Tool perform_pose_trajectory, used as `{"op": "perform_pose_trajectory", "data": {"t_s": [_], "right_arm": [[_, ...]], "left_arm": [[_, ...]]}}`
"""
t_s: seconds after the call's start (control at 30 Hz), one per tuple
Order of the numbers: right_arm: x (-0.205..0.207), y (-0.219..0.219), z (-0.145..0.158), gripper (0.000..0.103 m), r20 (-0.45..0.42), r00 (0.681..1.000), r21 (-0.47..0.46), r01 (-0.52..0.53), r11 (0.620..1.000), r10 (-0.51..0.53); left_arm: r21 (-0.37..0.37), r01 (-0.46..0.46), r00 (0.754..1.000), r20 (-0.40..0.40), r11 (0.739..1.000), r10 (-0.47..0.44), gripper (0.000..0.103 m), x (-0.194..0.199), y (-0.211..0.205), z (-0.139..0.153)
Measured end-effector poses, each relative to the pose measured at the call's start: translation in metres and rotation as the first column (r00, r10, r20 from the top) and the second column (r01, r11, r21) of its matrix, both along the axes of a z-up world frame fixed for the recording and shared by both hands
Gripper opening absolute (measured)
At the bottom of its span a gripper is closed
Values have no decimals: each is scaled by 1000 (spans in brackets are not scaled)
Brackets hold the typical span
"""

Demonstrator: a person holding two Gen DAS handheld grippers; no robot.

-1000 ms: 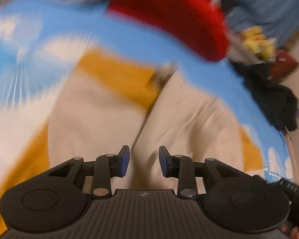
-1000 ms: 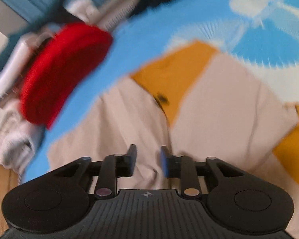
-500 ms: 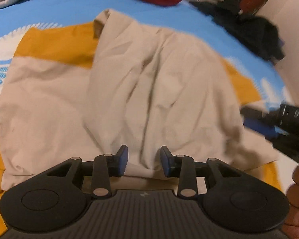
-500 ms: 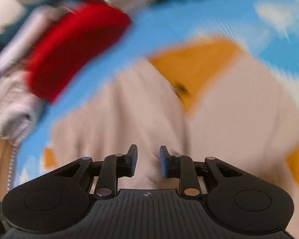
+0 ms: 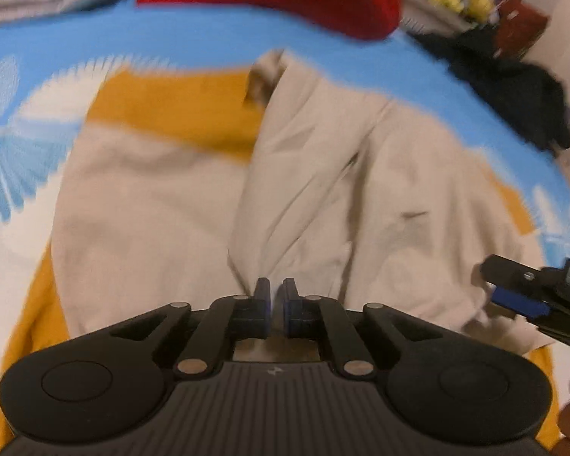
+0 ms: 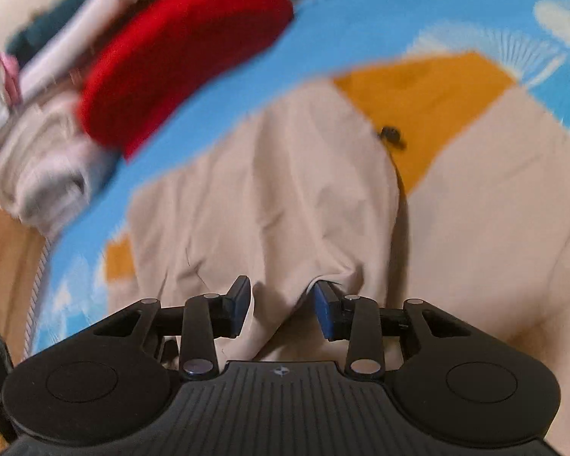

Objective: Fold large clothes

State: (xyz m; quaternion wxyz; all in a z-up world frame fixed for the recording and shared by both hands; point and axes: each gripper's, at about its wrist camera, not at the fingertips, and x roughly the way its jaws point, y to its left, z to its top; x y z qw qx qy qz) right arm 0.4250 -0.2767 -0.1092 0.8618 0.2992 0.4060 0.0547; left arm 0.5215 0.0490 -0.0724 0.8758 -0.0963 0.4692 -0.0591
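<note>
A: Beige garment (image 5: 193, 205), one item, large, light woven cloth. Location?

B: Spread over a yellow cloth (image 5: 178, 110) on the blue patterned bedcover (image 5: 193, 38). Creased down the middle, near edge toward both tools. Probably laid flat so that its edges can be taken up and carried across for a fold.

A: Left gripper (image 5: 274, 296), condition?

B: Jaws closing, nearly together, with a pinched ridge of the beige cloth rising between the pads. Folds run from that point up the garment, which suggests the fabric is caught there.

A: Right gripper (image 6: 281, 304)?

B: Jaws opening. A hump of the same cloth stands between them, but the pads stand clear of it on both sides. Judged not gripping. It also shows at the right margin of the left view, just beside the garment's near corner.

A: Other stock on the bed?

B: Red knitted item (image 6: 178, 49) beyond the garment, well apart from it. Pale folded clothes (image 6: 41, 163) beside that, and dark clothing (image 5: 513, 91) at the far right. All untouched.
</note>
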Motion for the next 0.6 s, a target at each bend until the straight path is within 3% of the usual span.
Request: {"op": "perform_pose_trajectory", "data": {"t_s": [0.07, 0.1, 0.17, 0.27, 0.37, 0.4, 0.47, 0.53, 0.6], "right_arm": [[4, -9, -7, 40, -10, 999, -27, 47, 999, -47], [13, -10, -18, 40, -66, 996, -61, 57, 997, -61], [14, -12, -37, 30, -186, 978, -113, 70, 991, -90], [10, -16, -31, 33, -187, 976, -56, 103, 993, -111], [0, -16, -8, 37, -72, 991, -49, 109, 993, -112], [-9, -17, -5, 39, -55, 992, -43, 110, 993, -112], [-10, -19, -10, 41, -95, 990, -57, 101, 993, -107], [-6, -18, -28, 41, -243, 965, -135, 69, 988, -101], [-15, -26, -30, 40, -264, 955, -100, 114, 988, -137]], "left_arm": [[14, 24, 1000, 9, 1000, -24, 8, 1, -8, -1], [24, 34, 999, -22, 999, -34, 8, 4, -12, -10], [25, 30, 992, -120, 999, -27, 7, 1, -6, -27], [26, 10, 997, -82, 1000, -8, 14, -1, -5, -7], [33, 1, 1000, -18, 999, 0, 30, -11, -4, 21], [31, -3, 1000, -7, 1000, 3, 30, -13, -2, 28], [34, -18, 1000, 8, 999, 17, 30, -20, 3, 37], [30, -31, 999, 27, 999, 30, 30, -28, 8, 48], [16, -41, 997, 71, 999, 40, 30, -36, 18, 65]]}}
